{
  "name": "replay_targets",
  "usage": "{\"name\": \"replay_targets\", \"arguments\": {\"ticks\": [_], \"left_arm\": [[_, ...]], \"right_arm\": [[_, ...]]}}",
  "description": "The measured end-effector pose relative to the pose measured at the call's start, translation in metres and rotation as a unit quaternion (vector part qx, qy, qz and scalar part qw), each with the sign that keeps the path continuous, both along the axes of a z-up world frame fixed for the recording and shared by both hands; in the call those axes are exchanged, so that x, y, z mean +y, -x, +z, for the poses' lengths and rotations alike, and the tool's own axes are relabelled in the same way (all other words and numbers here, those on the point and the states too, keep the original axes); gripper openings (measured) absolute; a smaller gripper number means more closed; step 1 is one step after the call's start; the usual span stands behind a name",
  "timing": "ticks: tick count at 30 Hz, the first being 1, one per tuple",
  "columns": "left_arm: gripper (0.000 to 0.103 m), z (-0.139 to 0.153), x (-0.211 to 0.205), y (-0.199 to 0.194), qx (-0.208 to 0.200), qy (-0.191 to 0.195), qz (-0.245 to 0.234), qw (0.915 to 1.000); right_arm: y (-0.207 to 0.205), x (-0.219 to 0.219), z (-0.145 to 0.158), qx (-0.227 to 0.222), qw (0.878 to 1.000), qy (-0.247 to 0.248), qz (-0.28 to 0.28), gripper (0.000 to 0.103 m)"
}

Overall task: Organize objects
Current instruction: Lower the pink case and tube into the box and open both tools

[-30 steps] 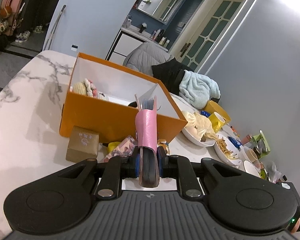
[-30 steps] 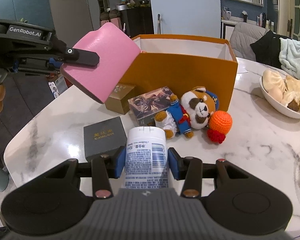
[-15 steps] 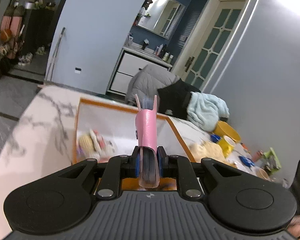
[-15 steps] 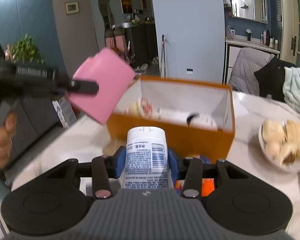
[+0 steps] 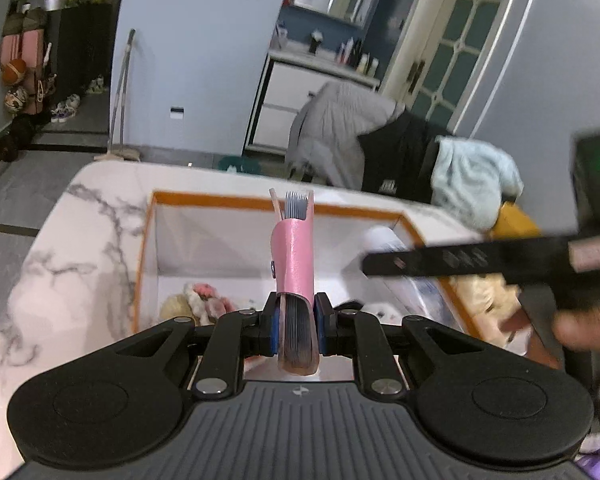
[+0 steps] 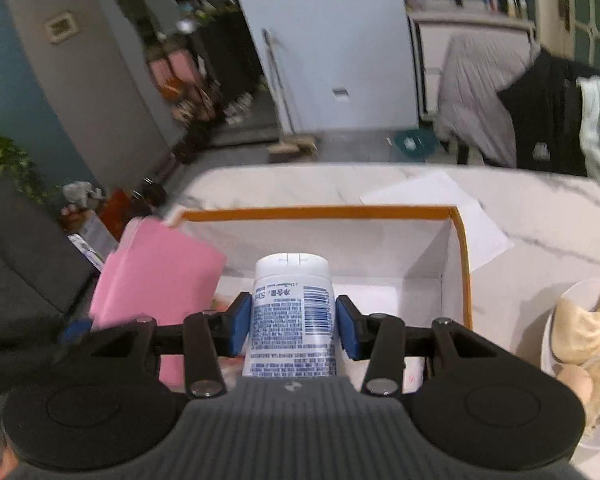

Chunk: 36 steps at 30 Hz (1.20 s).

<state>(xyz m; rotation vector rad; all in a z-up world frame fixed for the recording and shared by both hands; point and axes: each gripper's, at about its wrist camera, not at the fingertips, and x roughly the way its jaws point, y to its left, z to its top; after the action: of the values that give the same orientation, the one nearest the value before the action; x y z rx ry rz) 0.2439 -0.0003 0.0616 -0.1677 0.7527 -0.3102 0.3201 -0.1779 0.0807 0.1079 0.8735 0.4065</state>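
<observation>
We are holding left tongs (image 5: 296, 330) clamped on pink notebook (image 5: 294, 256), right tongs (image 6: 294, 326) on white tube (image 6: 292, 320), both above orange box (image 6: 460, 264); they could collide when releasing

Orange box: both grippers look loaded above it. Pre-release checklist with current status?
1. Left gripper shut on the pink case: ok.
2. Right gripper shut on the white bottle: ok.
3. Both loads over the open orange box, inside its rim: ok.
4. Bare floor under the bottle, right part of the box: ok.
5. Landing spot under the pink case: not ok, soft toys lie at the bottom left.
6. Gap between the two grippers: cannot tell; in the left wrist view the right one is a blur close by.
</observation>
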Motion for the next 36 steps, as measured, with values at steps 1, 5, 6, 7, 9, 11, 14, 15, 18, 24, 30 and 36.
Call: {"name": "replay_targets", "arguments": {"ticks": [1, 5, 6, 7, 9, 11, 14, 15, 18, 24, 30, 36], "left_arm": [[0.020, -0.004, -0.003, -0.003, 0.004, -0.007, -0.003, 1.0000], [0.020, -0.019, -0.010, -0.008, 0.021, -0.026, -0.017, 0.9993], [0.020, -0.022, -0.011, -0.007, 0.024, -0.033, -0.017, 0.9990], [0.020, -0.024, -0.011, -0.005, 0.026, -0.040, -0.016, 0.9987], [0.020, -0.025, -0.014, -0.002, 0.025, -0.054, -0.018, 0.9981], [0.020, -0.025, -0.016, -0.001, 0.030, -0.061, -0.024, 0.9974], [0.020, -0.028, -0.017, -0.005, 0.042, -0.060, -0.037, 0.9966], [0.020, -0.030, -0.017, -0.007, 0.047, -0.059, -0.040, 0.9963], [0.020, -0.036, -0.015, -0.014, 0.061, -0.052, -0.045, 0.9958], [0.020, -0.051, -0.004, -0.026, 0.106, -0.017, -0.044, 0.9932], [0.020, -0.059, -0.007, -0.031, 0.130, -0.019, -0.054, 0.9899], [0.026, -0.058, -0.004, -0.033, 0.137, -0.010, -0.053, 0.9891]], "right_arm": [[-0.008, 0.001, -0.007, 0.009, 1.000, 0.005, -0.002, 0.047], [-0.037, 0.012, -0.029, 0.038, 0.999, 0.021, -0.005, 0.047], [-0.044, 0.015, -0.032, 0.045, 0.999, 0.022, -0.006, 0.047], [-0.051, 0.017, -0.036, 0.053, 0.998, 0.027, -0.008, 0.047], [-0.063, 0.022, -0.043, 0.067, 0.997, 0.039, -0.016, 0.047], [-0.072, 0.026, -0.049, 0.075, 0.996, 0.051, -0.017, 0.048], [-0.083, 0.030, -0.061, 0.094, 0.994, 0.055, -0.019, 0.048], [-0.085, 0.032, -0.064, 0.099, 0.993, 0.056, -0.017, 0.047], [-0.089, 0.036, -0.072, 0.109, 0.992, 0.056, -0.015, 0.044], [-0.096, 0.042, -0.081, 0.124, 0.990, 0.064, -0.012, 0.043], [-0.093, 0.048, -0.086, 0.130, 0.989, 0.076, -0.001, 0.043], [-0.090, 0.049, -0.089, 0.135, 0.987, 0.088, 0.005, 0.043]]}}
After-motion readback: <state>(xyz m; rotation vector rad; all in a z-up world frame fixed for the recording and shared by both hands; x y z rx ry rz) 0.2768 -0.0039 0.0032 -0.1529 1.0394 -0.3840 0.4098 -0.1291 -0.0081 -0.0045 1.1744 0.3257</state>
